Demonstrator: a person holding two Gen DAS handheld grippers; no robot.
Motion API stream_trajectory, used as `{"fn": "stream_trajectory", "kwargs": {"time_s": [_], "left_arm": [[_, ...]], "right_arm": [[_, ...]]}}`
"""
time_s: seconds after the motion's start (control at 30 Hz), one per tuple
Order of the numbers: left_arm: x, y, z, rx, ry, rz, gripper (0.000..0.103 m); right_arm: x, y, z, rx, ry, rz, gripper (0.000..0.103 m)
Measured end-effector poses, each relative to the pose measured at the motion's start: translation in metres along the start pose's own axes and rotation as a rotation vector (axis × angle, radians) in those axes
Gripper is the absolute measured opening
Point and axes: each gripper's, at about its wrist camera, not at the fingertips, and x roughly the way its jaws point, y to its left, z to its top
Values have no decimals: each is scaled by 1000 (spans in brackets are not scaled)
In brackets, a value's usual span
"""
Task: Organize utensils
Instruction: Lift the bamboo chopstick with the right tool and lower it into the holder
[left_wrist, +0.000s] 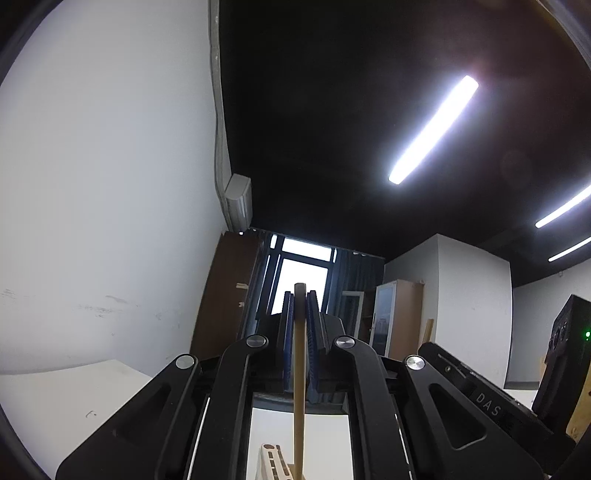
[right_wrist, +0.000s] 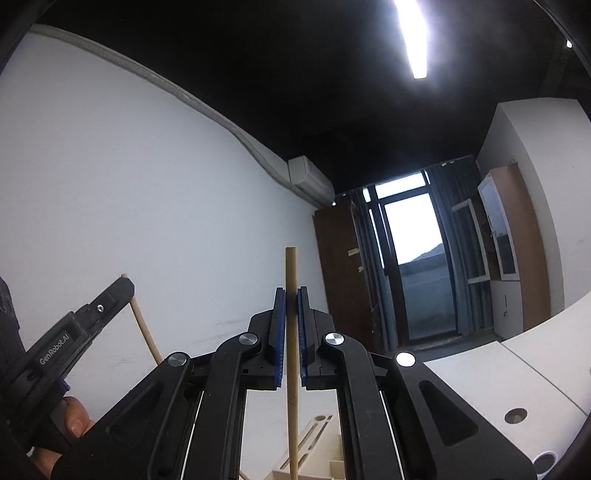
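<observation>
Between closed jaws, slim pale wooden chopstick (right_wrist: 291, 354), upright

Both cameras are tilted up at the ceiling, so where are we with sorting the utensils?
Nothing visibly sorted yet. In hand: the left gripper is shut on a thin round wooden stick, and the right gripper on another wooden stick, both upright. Left: placing them, probably in the cream slotted organizer just visible below; its contents can't be seen.

A left gripper (left_wrist: 300, 295) with blue pads, tilted upward, clamps a thin wooden stick (left_wrist: 299, 369). A cream slotted rack (left_wrist: 271, 461) sits below. Behind are a white wall (left_wrist: 110, 184), window (left_wrist: 301, 273) and bright ceiling lamp (left_wrist: 434, 129).
</observation>
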Motion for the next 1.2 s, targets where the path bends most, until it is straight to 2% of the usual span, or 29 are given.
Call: {"fn": "stream_trajectory", "kwargs": {"time_s": [0.17,0.23,0.37,0.53,0.97,1.2], "left_arm": [[23,-5,-17,33,64,3,6],[27,-4,-22,17,82,-2,6],[37,-7,-33,55,131,1,6],[52,-3,-50,83,231,-14,6],[37,18,-72,96,341,-39,6],[39,29,-74,53,395,-56,6]], "right_arm": [[13,-5,-12,-22,15,0,7],[20,-4,-17,-36,52,2,7],[30,-6,-29,-45,109,-6,7],[34,-9,-41,-53,170,-17,7],[28,-2,-63,-65,263,-35,7],[27,-6,-70,-28,311,-29,7]]}}
